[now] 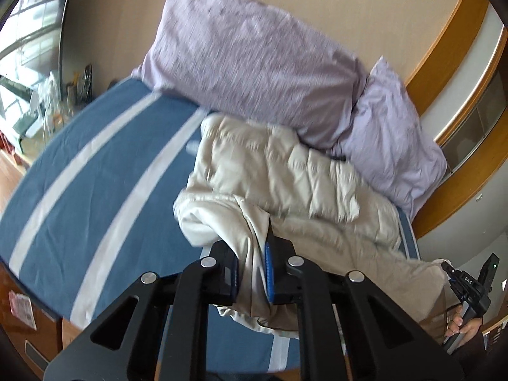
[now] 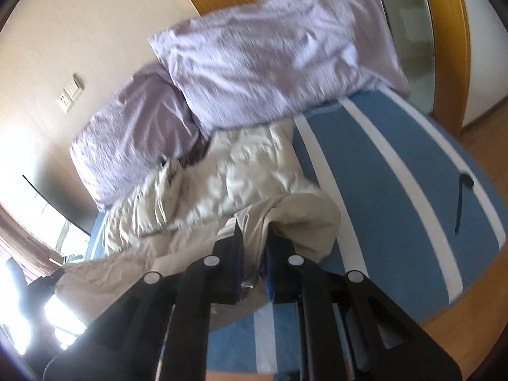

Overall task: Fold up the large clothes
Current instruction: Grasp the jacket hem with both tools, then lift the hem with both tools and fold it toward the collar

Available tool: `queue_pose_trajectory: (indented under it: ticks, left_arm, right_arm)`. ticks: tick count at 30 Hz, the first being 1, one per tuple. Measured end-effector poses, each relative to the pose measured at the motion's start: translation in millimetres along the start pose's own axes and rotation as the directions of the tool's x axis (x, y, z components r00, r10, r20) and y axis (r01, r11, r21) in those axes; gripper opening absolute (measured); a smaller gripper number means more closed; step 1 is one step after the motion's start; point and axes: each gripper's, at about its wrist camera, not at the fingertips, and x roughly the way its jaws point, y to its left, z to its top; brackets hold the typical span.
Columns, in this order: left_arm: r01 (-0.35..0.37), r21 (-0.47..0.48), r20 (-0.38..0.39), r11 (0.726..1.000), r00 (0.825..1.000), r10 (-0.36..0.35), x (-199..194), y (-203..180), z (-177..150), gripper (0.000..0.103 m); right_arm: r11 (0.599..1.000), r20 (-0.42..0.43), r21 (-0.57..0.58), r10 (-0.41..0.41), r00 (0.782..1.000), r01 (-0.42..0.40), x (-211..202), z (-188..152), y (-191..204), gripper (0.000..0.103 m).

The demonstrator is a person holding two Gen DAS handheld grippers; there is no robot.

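Left gripper (image 1: 252, 265) is clamped on a fold of the beige quilted garment (image 1: 279, 171); right gripper (image 2: 254, 254) likewise pinches its cloth. The garment lies crumpled on the blue striped bed (image 1: 95, 165), against two lilac pillows (image 1: 254, 60) at the head edge.

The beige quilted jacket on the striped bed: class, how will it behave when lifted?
The beige quilted jacket probably flops, drooping between the left gripper and right gripper. Puffy quilting suggests lightness; its sheen, some slipperiness.
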Motion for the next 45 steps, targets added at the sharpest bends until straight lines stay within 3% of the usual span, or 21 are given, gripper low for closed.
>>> queue_pose_trajectory:
  ticks: [9,22,32,45]
  left_arm:
    - [-0.014,0.009,0.054,1.0,0.998,0.013,25,-13,48,0.011]
    - [-0.066,0.034,0.054,0.997,0.996,0.065,83,-26,106,0.011]
    - [-0.147,0.042,0.011,0.988,0.989,0.147,151,-35,147,0.011]
    - [-0.272,0.024,-0.114,0.962,0.955,0.272,256,-35,178,0.011]
  right_arm:
    - [0.999,0.048,-0.035,0.009,0.999,-0.007,27,55,13,0.011]
    - [0.997,0.057,-0.079,-0.001,0.998,0.006,85,114,29,0.011]
    - [0.995,0.02,-0.089,-0.052,0.998,0.054,161,155,34,0.012]
    - [0.989,-0.111,-0.013,-0.147,0.983,0.146,259,172,10,0.014]
